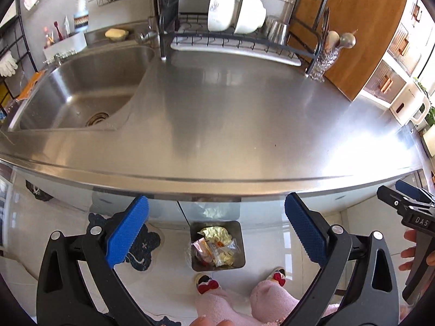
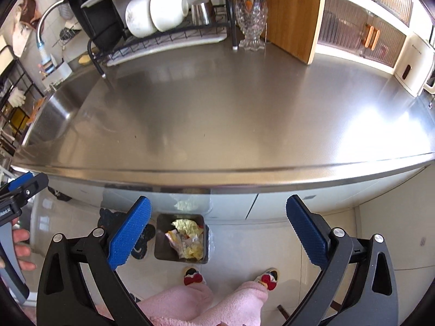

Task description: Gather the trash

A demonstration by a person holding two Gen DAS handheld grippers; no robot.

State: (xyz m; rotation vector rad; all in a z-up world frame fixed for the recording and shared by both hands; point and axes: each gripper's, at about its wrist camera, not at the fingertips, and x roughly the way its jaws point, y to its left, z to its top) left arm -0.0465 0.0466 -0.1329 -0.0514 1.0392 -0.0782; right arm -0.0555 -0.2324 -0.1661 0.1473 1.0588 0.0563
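A square metal trash bin (image 1: 240, 244) (image 2: 161, 240) stands on the floor below the counter's front edge. Crumpled yellow paper and several clear and orange wrappers (image 1: 216, 245) (image 2: 186, 240) lie in it. My left gripper (image 1: 217, 233) hangs high above the bin, jaws wide open with nothing between the blue pads (image 1: 127, 233). My right gripper (image 2: 218, 233) is likewise open and empty above the floor, the bin seen between its fingers. Each gripper shows at the edge of the other's view: the right gripper (image 1: 407, 203) and the left gripper (image 2: 20, 190).
The stainless counter (image 1: 244, 114) (image 2: 231, 108) stretches ahead, with a sink (image 1: 81, 95) at left and a dish rack (image 1: 233, 35) holding white bowls at the back. A crystal utensil holder (image 2: 251, 24) and a wooden board (image 2: 293, 13) stand behind. The person's pink-clad legs and slippers (image 1: 208, 285) are near the bin.
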